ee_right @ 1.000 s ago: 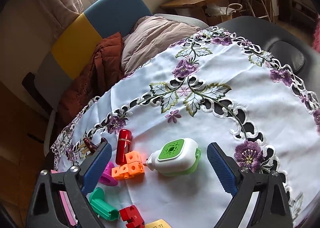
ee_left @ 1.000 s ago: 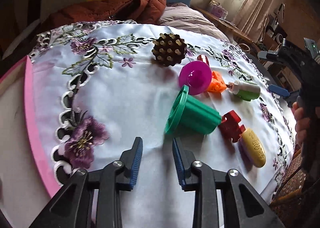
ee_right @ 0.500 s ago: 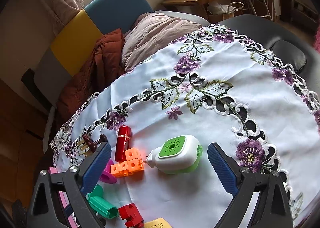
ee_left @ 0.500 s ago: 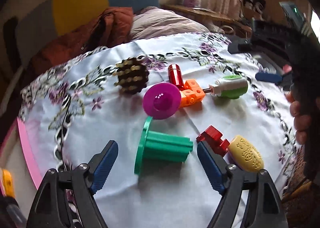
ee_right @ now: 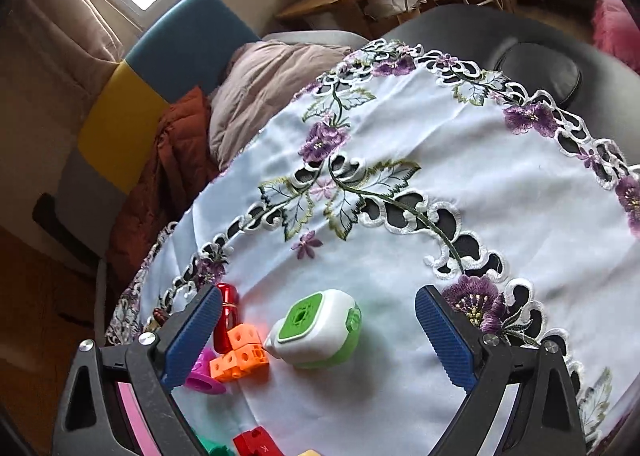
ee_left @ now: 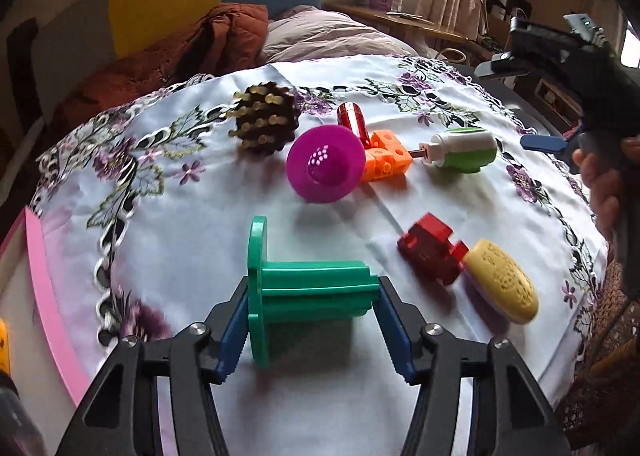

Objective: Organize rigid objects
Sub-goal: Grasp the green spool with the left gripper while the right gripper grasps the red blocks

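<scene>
Closing on the green spool

My left gripper [ee_left: 310, 322] is closing around the green flanged spool [ee_left: 304, 292] lying on its side between its blue pads; contact looks near, not certain. My right gripper [ee_right: 320, 340] hangs spread wide, the white-and-green dispenser [ee_right: 320, 330] resting untouched between its fingers.

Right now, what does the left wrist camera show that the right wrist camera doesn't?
Only the left wrist view shows the brown spiky ball and the whole yellow oval, plus the left gripper closing around the green spool. Only the right wrist view shows the far embroidered tablecloth. Both show the orange blocks and the green-and-white gadget.
</scene>
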Demonstrator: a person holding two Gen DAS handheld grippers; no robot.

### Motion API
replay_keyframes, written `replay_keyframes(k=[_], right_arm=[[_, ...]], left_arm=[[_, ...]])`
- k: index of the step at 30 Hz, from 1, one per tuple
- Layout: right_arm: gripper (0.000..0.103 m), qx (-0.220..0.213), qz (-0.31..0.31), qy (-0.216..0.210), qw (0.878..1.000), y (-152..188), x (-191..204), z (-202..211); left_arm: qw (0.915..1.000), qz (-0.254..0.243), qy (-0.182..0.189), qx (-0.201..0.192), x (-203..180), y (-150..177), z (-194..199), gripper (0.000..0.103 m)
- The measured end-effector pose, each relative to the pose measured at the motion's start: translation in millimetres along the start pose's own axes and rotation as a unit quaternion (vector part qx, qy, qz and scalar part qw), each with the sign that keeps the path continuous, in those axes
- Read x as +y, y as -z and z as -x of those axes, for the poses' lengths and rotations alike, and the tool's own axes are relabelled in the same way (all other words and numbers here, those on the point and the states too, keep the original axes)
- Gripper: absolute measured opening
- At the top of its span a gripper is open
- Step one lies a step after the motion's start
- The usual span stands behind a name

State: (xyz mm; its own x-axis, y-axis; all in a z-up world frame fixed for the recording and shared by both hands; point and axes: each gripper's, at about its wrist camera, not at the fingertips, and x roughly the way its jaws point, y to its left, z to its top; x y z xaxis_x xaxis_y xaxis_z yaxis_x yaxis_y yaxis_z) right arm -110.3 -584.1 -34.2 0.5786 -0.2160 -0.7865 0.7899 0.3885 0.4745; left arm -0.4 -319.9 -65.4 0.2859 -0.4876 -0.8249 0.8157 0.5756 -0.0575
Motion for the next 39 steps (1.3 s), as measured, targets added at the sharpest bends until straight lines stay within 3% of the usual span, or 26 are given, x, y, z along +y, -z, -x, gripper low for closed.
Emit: replay_keyframes(k=[6,10,18,22,24,26,27,29,30,31,35,39], right_arm=[[0.098,0.036,0.039,0.027,0.998,8,10,-19],[0.098,0.034,0.057,0.045,0.997,10,13,-20],[0.098,0.079,0.106,0.009,0.991,34,33,-16],[0.095,0.139,0.197,-0.032,0.97,67,68,-18],[0.088,0.165,0.259,-0.031,0.951,88,87,-20],[0.066,0.186,0.315,-0.012,0.931,108,101,-26],[0.061,0.198,0.339,0.005,0.919,117,105,-31],[0.028,0.229,0.389,0.033,0.892,136,110,-43],[0.022,0.218,0.417,0.046,0.881,144,113,-44],[0.015,0.203,0.434,0.052,0.876,147,116,-42],[0.015,0.184,0.428,0.014,0.885,141,123,-42],[0.016,0.194,0.421,-0.012,0.886,142,124,-59]], left_arm=[[0.9997,0.014,0.003,-0.018,2,28,17,0.06],[0.9993,0.027,0.008,-0.023,6,33,20,0.061],[0.9992,0.033,0.005,-0.021,10,37,22,0.061],[0.9992,0.035,0.006,-0.021,12,41,26,0.061],[0.999,0.038,0.008,-0.021,14,43,27,0.061],[0.9989,0.042,0.009,-0.02,16,44,29,0.061],[0.9988,0.044,0.01,-0.02,17,45,30,0.061],[0.9987,0.047,0.01,-0.019,19,47,32,0.061],[0.9986,0.049,0.01,-0.019,19,49,34,0.061],[0.9984,0.051,0.01,-0.02,20,50,36,0.061],[0.9976,0.063,0.015,-0.024,24,57,45,0.06],[0.9969,0.067,0.019,-0.037,25,61,58,0.06]])
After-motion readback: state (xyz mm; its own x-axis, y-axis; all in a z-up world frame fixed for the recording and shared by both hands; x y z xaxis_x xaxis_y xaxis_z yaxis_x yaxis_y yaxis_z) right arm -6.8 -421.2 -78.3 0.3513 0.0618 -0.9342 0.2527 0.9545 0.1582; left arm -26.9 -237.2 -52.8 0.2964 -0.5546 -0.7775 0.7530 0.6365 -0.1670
